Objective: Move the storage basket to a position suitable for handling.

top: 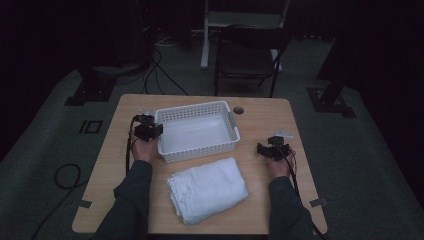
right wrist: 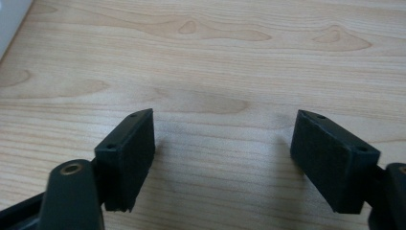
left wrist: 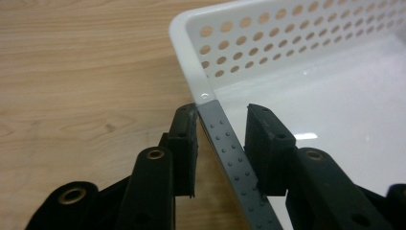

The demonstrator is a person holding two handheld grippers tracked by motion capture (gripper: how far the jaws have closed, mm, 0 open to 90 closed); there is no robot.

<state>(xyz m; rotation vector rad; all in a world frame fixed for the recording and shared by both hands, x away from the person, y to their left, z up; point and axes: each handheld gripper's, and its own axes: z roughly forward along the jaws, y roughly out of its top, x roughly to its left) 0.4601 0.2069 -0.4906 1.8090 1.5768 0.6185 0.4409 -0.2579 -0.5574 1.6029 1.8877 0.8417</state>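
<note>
- Two grippers are at work on a wooden table (top: 260,125), one in each of a person's hands, the forearms coming in from the near edge in dark sleeves.
- The left gripper (left wrist: 221,143) sits at the left end of a white perforated basket (top: 197,130); its jaws straddle the grey studded handle strip (left wrist: 234,163) on the basket's rim, one jaw outside the wall and one inside. A gap shows between the strip and the inner jaw, so the jaws are around the rim but not pressed onto it.
- The basket stands in the middle of the table toward the far side, and its floor looks bare.
- A folded white towel (top: 207,189) lies just near of the basket, close to the table's near edge, between the two forearms.
- The right gripper (right wrist: 222,158) hovers over bare wood to the right of the basket, well apart from it, jaws spread wide and holding nothing.
- A dark folding chair (top: 248,55) stands on the floor beyond the far edge.
</note>
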